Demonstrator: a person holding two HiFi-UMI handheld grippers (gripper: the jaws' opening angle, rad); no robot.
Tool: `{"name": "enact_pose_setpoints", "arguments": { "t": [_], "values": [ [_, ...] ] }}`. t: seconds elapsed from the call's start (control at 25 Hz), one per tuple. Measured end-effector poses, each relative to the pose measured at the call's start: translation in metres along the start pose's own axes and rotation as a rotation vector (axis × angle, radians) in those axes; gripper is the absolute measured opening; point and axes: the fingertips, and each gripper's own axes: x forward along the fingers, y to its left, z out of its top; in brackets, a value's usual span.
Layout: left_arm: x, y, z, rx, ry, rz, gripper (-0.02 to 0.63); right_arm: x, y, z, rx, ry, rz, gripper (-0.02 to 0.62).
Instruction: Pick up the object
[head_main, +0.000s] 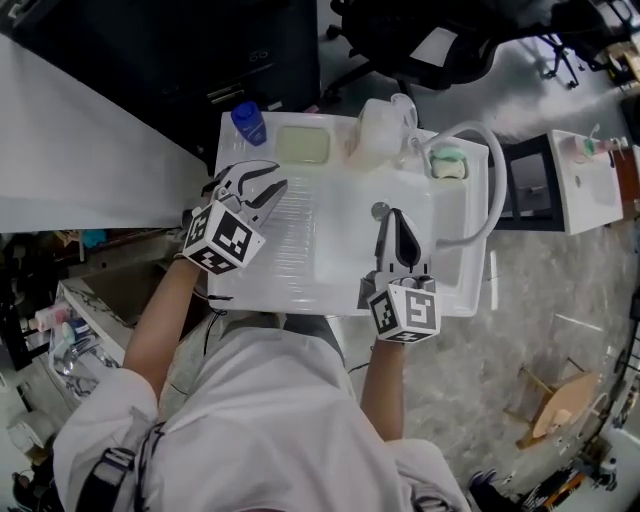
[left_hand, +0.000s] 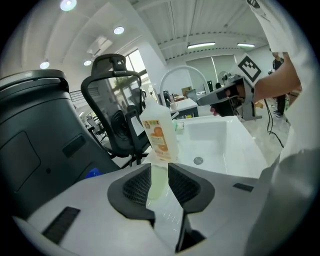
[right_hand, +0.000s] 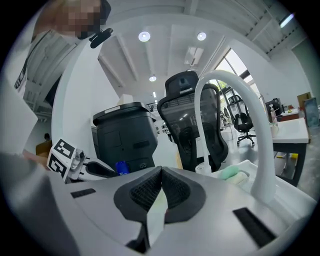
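Head view: we hold the left gripper at centre left over the drainboard, and the right gripper at centre over the sink basin. Left gripper view: jaws narrowly parted and empty, with the bottle, probably our target, aligned beyond the gap at centre. Right gripper view: jaws pressed together on nothing, apparently idle.
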Motion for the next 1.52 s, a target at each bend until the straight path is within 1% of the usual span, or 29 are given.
{"name": "enact_pose_setpoints", "arguments": {
  "t": [0.12,0.4,0.56,0.72,0.96,1.04,1.08,1.12,1.24,1.36,1.52],
  "values": [
    [0.025,-0.003,-0.014,0.053,0.061,-0.036,0.107,0.009,-0.002,-0.006,0.005,0.012,0.013,0.008],
    [0.085,-0.007,-0.063,0.149,0.225,-0.111,0.109,0.024,-0.006,-0.025,0.02,0.047,0.029,0.008],
    [0.11,-0.007,-0.075,0.207,0.268,-0.131,0.109,0.034,-0.014,-0.034,0.019,0.068,0.032,0.008],
    [0.134,-0.009,-0.089,0.229,0.303,-0.154,0.11,0.044,-0.023,-0.044,0.027,0.088,0.031,0.008],
    [0.157,-0.009,-0.106,0.214,0.331,-0.166,0.109,0.054,-0.033,-0.055,0.026,0.105,0.03,0.008],
    [0.162,-0.008,-0.108,0.238,0.338,-0.16,0.109,0.056,-0.037,-0.056,0.027,0.109,0.025,0.008],
    [0.164,-0.007,-0.108,0.255,0.339,-0.155,0.094,0.056,-0.039,-0.056,0.029,0.111,0.024,0.008],
    [0.166,-0.006,-0.107,0.263,0.339,-0.153,0.092,0.056,-0.04,-0.056,0.028,0.113,0.025,0.008],
    [0.166,-0.007,-0.106,0.27,0.342,-0.163,0.086,0.055,-0.04,-0.056,0.023,0.114,0.032,0.008],
    [0.162,-0.012,-0.102,0.314,0.341,-0.178,0.06,0.052,-0.039,-0.053,0.026,0.115,0.023,0.008],
    [0.157,-0.018,-0.091,0.308,0.317,-0.19,0.052,0.049,-0.039,-0.046,0.021,0.105,0.021,0.008]
  ]
}}
